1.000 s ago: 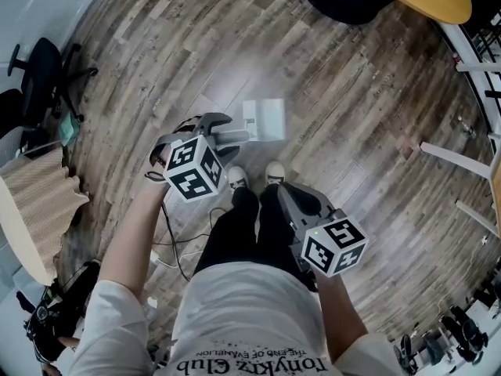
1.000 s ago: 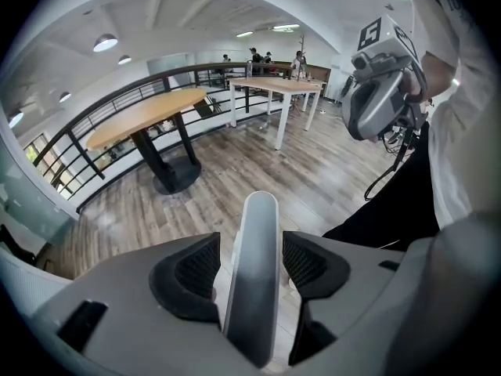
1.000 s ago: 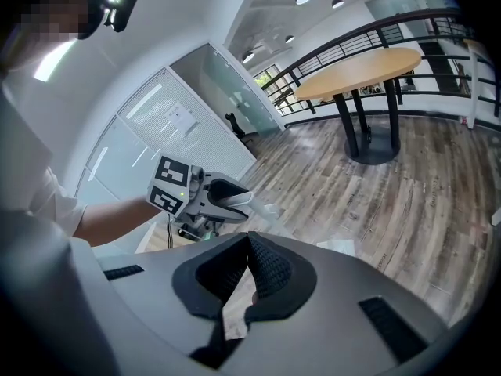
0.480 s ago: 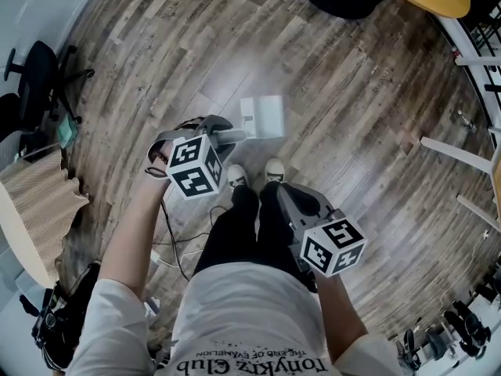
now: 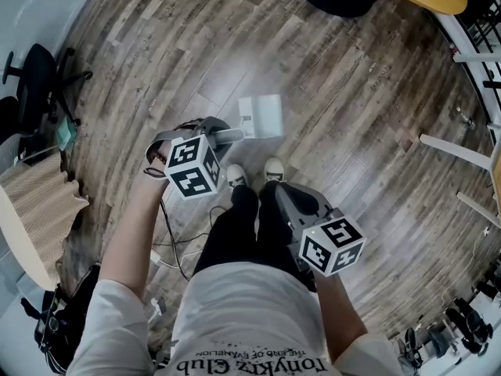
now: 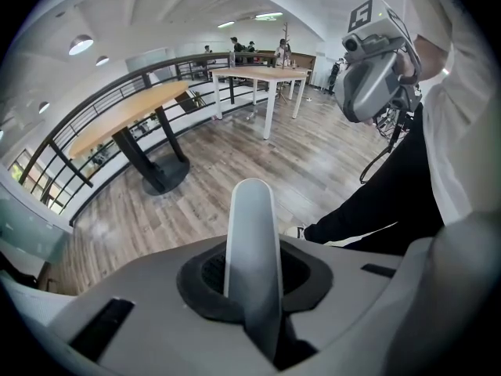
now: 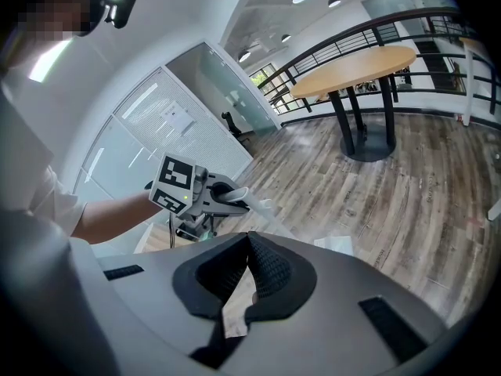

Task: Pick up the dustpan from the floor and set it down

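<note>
your left tool (image 5: 222, 136) has just been closing and now clamps the dustpan (image 5: 263, 117) handle. pan sits on the floor (image 5: 352, 92). lift and set-down outstanding. right tool (image 7: 249, 245) clenched, empty.

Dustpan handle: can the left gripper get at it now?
Likely yes: the dustpan handle stands between the jaws of the left gripper, which have just been closing onto it; nothing blocks it.

The person's white T-shirt (image 5: 250, 319) carries dark print, seen upside down in the head view: "tonykz Club". A smaller line beside it is too small to read.
</note>
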Demonstrator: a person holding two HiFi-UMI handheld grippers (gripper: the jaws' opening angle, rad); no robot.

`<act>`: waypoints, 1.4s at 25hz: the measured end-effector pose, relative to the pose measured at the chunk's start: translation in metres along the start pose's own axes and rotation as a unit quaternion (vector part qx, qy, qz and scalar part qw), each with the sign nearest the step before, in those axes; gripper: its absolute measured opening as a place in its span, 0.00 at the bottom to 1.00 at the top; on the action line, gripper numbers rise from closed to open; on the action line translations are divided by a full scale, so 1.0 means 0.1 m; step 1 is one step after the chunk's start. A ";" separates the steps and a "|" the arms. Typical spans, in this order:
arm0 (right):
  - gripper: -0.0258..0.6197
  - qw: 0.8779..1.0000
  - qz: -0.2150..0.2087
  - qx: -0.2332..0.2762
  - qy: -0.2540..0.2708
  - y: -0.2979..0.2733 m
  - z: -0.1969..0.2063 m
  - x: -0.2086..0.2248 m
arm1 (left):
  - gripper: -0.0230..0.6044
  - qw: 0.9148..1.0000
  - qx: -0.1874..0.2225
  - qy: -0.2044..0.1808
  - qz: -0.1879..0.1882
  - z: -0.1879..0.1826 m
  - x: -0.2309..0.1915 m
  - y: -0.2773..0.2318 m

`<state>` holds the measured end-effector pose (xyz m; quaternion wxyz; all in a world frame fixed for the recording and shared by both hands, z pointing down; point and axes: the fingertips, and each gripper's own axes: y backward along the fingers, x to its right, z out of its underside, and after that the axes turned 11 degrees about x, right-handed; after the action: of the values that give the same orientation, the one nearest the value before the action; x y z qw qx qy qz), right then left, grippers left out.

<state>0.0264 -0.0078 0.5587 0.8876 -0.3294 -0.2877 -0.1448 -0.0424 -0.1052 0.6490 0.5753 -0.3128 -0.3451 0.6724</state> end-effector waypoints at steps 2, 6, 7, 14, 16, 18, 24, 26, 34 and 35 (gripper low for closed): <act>0.07 1.000 0.000 0.001 0.001 0.00 -0.01 0.00 | 0.15 1.000 -0.002 0.001 -0.005 0.00 0.00 0.01; 0.08 1.000 -0.002 0.003 0.002 0.00 -0.05 -0.01 | 0.15 1.000 -0.001 0.008 -0.012 0.01 0.01 0.03; 0.08 1.000 -0.003 0.003 0.003 0.00 -0.05 -0.01 | 0.15 1.000 0.000 0.014 -0.015 0.01 0.01 0.04; 0.08 1.000 -0.008 0.006 0.012 0.04 -0.09 -0.06 | 0.15 0.998 -0.002 0.055 -0.041 0.06 0.05 0.17; 0.07 1.000 -0.010 0.008 0.017 0.05 -0.13 -0.07 | 0.15 0.997 -0.005 0.065 -0.043 0.06 0.07 0.24; 0.07 1.000 -0.014 0.011 0.021 0.07 -0.17 -0.08 | 0.15 0.996 -0.006 0.075 -0.045 0.05 0.08 0.32; 0.07 0.998 -0.021 0.016 0.049 0.17 -0.28 -0.22 | 0.15 0.993 -0.004 0.099 -0.069 -0.01 0.16 0.63; 0.08 0.997 -0.019 0.012 0.077 0.20 -0.34 -0.25 | 0.15 0.991 -0.002 0.111 -0.075 -0.03 0.20 0.71; 0.08 0.993 -0.022 0.021 0.111 0.39 -0.54 -0.33 | 0.15 0.974 0.006 0.193 -0.120 -0.19 0.37 1.11; 0.07 0.993 -0.023 0.021 0.113 0.41 -0.54 -0.35 | 0.15 0.972 0.007 0.197 -0.125 -0.22 0.40 1.16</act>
<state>0.0394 -0.0111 0.4834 0.9176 -0.2850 -0.1960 -0.1956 -0.0949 -0.0753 0.5399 0.7133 -0.3897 -0.2566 0.5230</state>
